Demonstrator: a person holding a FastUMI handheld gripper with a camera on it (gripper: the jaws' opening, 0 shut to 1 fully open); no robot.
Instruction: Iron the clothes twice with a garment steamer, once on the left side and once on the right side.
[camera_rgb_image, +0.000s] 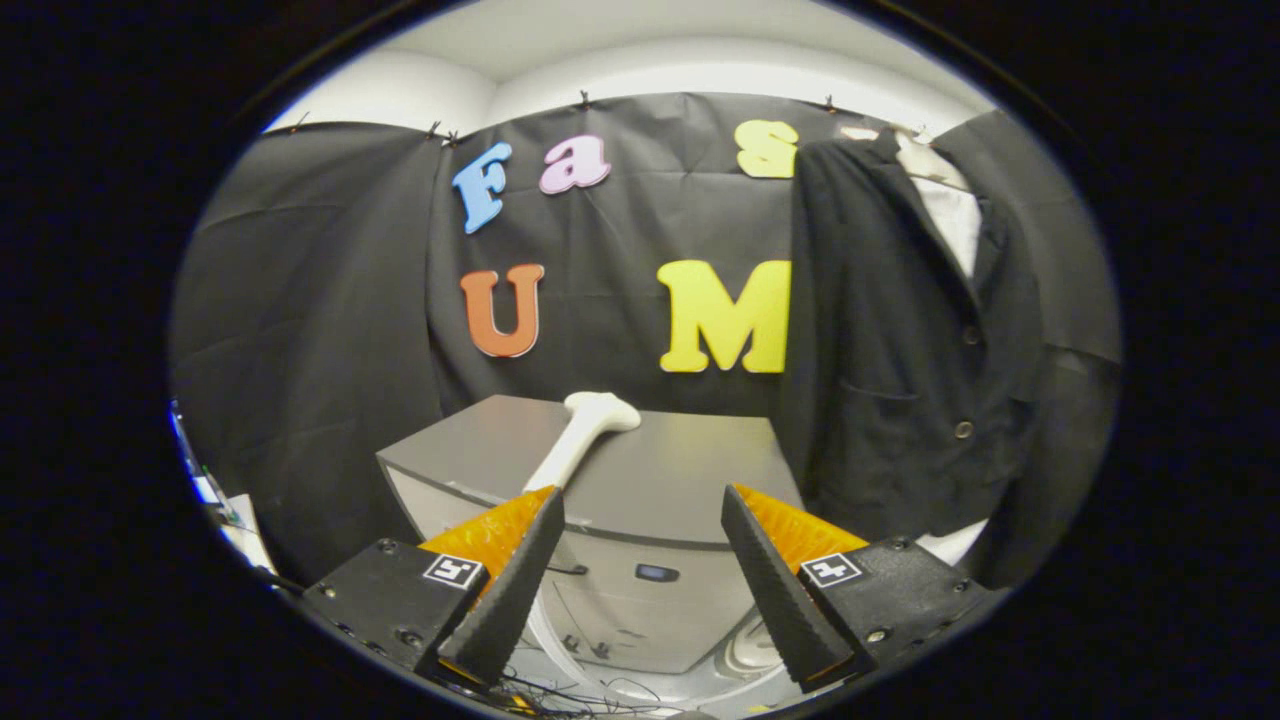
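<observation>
- The tool is standing released, its two fingers spread wide apart and pressing on nothing; it is hovering short of the grey box-shaped cabinet, in front of and a little above its near edge.
- The white plastic garment steamer is lying flat on the top of the grey cabinet, toward its left part. It is resting on its side, in my judgement parked there so the handle can be taken from the front.
- Its long axis is running from the cabinet's near-left edge back toward the cabinet's far side. The broader rounded head is pointing away from the tool, toward the far edge; the slimmer handle end is pointing toward the tool, passing behind the tip of the left finger.
- A white hose appears to be curving down the cabinet's front face; what it joins cannot be told.
- The dark buttoned jacket is hanging upright to the right of the cabinet, over a white garment at the collar. It is hanging front-on, apparently so both front panels can be reached.
- Judgement: the task is at its opening step. The steamer is not yet grasped, and the fingers are sitting right of the handle, so a leftward correction seems needed.
</observation>
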